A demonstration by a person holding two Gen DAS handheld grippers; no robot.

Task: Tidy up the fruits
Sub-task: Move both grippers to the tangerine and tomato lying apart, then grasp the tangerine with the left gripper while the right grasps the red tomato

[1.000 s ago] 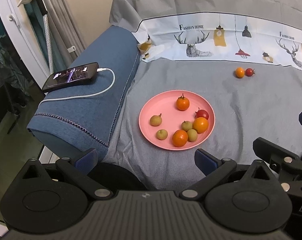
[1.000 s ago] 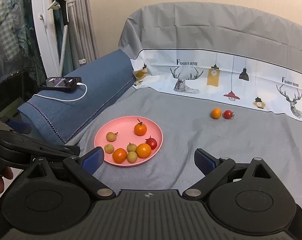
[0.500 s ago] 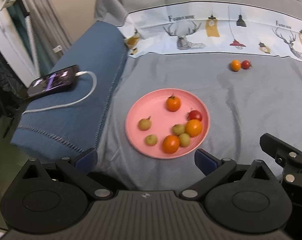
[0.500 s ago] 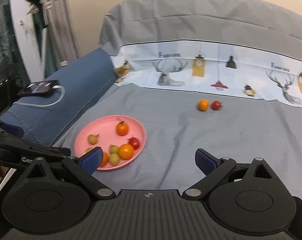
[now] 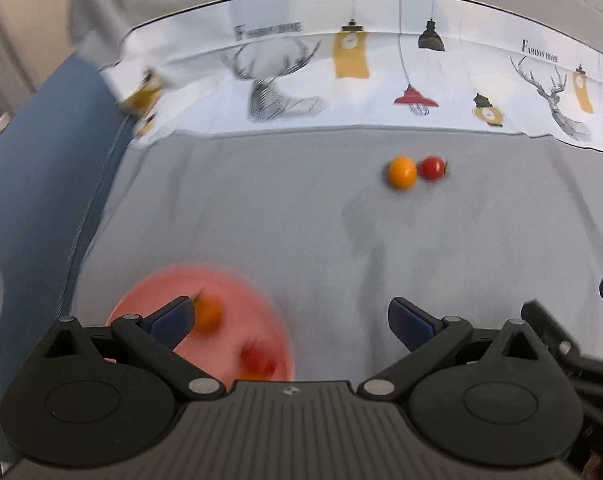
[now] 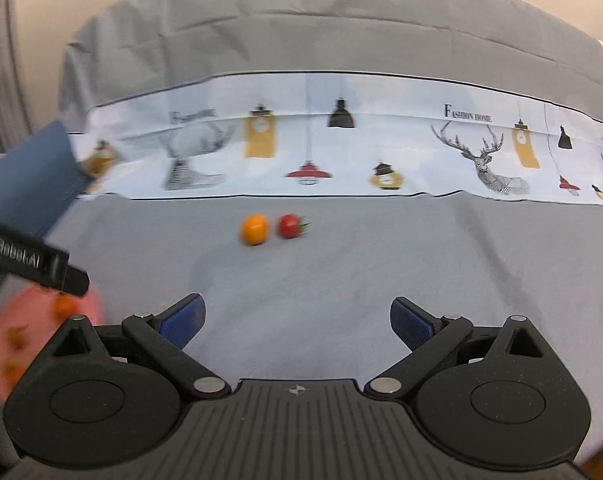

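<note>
We had both claws, left gripper and right gripper, spread wide and empty. Orange fruit touched the red tomato on grey sheet, nothing blocking; blurry pink plate sat near-left.

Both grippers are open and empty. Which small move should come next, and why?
Probably ease the right gripper forward toward the orange fruit beside the red one; its jaws are wide apart and both lie loose on the grey sheet, off the pink plate.
</note>
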